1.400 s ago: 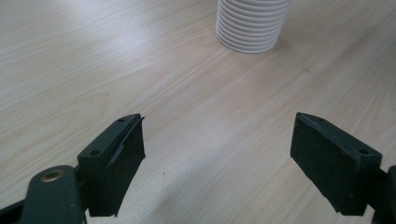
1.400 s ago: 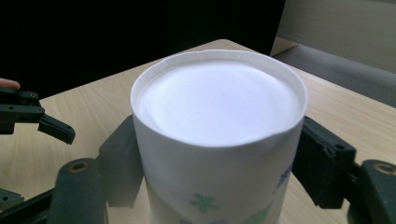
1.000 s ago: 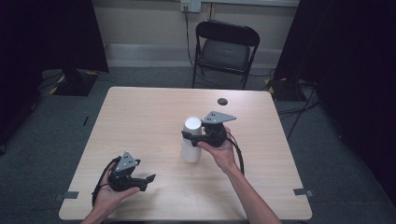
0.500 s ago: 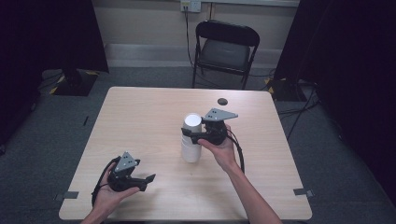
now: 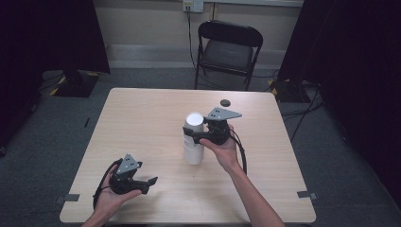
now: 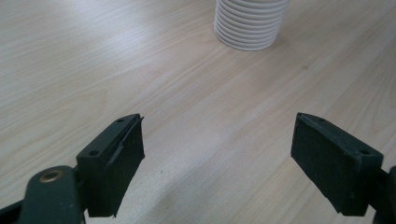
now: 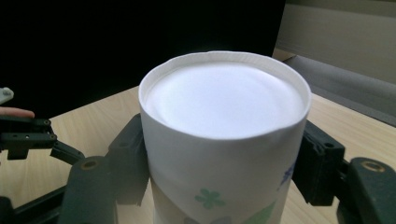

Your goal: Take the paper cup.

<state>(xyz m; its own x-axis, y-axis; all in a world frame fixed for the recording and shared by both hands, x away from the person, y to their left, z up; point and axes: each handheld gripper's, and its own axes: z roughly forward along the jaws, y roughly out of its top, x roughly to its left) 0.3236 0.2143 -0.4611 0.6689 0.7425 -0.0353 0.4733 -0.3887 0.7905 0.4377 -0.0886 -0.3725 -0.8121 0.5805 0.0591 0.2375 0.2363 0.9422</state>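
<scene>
From the high view I see the tall white stack of upturned paper cups (image 5: 194,139) at table centre; my right gripper (image 5: 195,135) grips its upper part from 3 o'clock; my left gripper (image 5: 150,182) rests at 7 o'clock, well apart; in the left gripper view its 2 jaws stand spread over bare wood, stack base (image 6: 249,23) at 12 o'clock; in the right gripper view the jaws pinch the top cup (image 7: 224,135), dented at its rim.

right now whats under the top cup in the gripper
A stack of upside-down white cups on the table; its ribbed rims show in the left gripper view. The right gripper clasps the top cup, whose inside is hidden.
</scene>
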